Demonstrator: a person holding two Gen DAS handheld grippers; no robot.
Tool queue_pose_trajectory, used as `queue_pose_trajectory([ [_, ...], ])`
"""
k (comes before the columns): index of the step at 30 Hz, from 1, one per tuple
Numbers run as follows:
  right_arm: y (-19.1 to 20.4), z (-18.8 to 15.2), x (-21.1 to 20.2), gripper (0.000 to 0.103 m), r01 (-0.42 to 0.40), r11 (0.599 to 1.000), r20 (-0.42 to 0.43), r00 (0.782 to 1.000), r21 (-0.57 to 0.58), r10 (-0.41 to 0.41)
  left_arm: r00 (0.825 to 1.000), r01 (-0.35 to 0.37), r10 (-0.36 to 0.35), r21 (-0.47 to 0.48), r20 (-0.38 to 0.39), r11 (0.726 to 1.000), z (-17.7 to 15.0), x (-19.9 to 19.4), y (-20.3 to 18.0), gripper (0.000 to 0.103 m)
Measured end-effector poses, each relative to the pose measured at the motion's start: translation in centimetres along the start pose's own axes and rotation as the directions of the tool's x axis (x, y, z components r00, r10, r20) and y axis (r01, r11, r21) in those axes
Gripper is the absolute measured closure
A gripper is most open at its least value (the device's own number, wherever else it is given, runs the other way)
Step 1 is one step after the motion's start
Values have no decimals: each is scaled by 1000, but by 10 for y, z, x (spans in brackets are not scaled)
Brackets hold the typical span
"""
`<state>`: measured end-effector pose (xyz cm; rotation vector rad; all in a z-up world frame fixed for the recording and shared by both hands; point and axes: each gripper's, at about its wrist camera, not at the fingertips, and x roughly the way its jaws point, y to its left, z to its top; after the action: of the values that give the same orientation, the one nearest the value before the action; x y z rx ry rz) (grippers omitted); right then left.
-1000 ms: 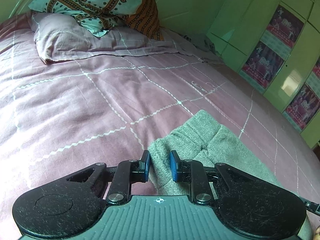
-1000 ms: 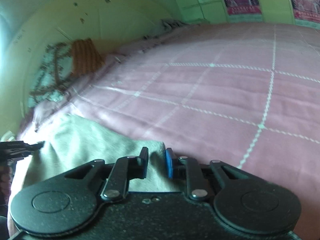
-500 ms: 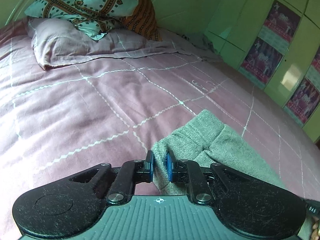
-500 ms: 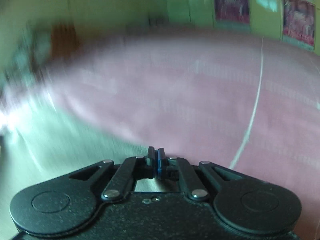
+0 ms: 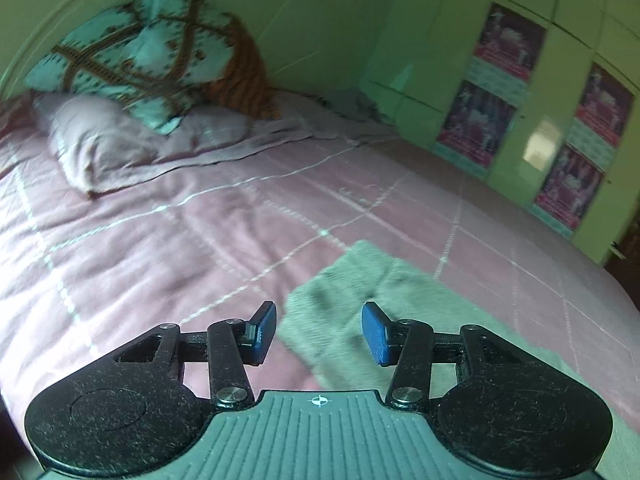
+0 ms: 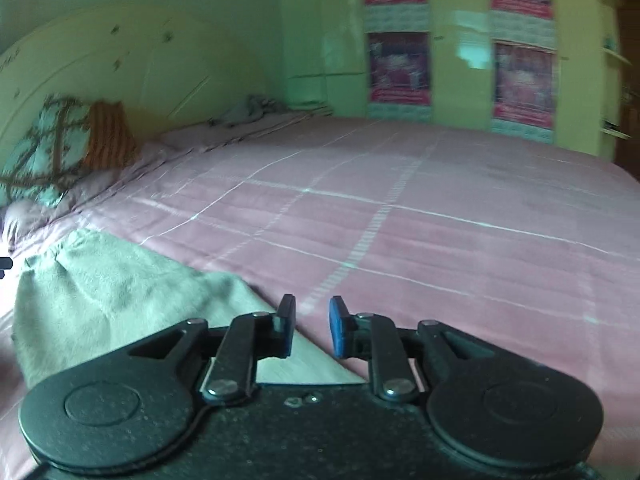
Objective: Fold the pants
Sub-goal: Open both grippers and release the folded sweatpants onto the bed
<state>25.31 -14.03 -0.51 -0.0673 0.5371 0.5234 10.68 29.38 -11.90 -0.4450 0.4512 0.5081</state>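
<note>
Grey-green pants (image 5: 372,292) lie flat on the pink bed. In the left wrist view my left gripper (image 5: 319,334) is open and empty, raised just above the near end of the pants. In the right wrist view the pants (image 6: 104,288) lie to the lower left. My right gripper (image 6: 312,330) is open and empty, raised over the edge of the pants where they meet the bedspread.
The pink checked bedspread (image 5: 160,240) covers the bed. A pink pillow (image 5: 100,140) and a teal patterned cushion (image 5: 132,64) lie at the head. A green wardrobe with posters (image 5: 520,100) stands past the far side of the bed.
Both grippers were shut on the pants half a second ago and have opened, letting the cloth go. Both have lifted and pulled back from it.
</note>
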Motion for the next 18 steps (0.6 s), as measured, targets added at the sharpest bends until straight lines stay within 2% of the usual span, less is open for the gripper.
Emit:
queue_pose_trajectory([
  [3,-28,-14,-45,73,108,991,46,993,84,-112,999,49,-49,49,0,998,2,2,-21,55],
  [5,-45,-28,-69,73,214,965,68,972,148,-226,996,86,-83,97,-32,992,-2,8,-36,55],
  [6,-55,-36,-77,80,255,949,61,961,184,-270,994,105,-100,119,-51,987,-4,12,-43,55],
  [8,-71,-49,-83,82,307,923,21,947,234,-320,989,128,-111,183,-98,975,-13,23,-58,55],
  [11,-82,-66,-74,82,287,925,-32,957,250,-288,982,124,-82,251,-168,960,-31,37,-72,56],
  [12,-83,-71,-69,82,271,931,-53,962,243,-266,982,108,-61,271,-176,957,-36,40,-72,56],
  [15,-71,-77,-45,82,229,961,-38,974,155,-225,981,96,-36,314,-191,944,-46,42,-77,55],
  [18,-57,-69,-17,84,143,978,-69,989,152,-133,979,83,-21,308,-201,948,-42,41,-80,55],
])
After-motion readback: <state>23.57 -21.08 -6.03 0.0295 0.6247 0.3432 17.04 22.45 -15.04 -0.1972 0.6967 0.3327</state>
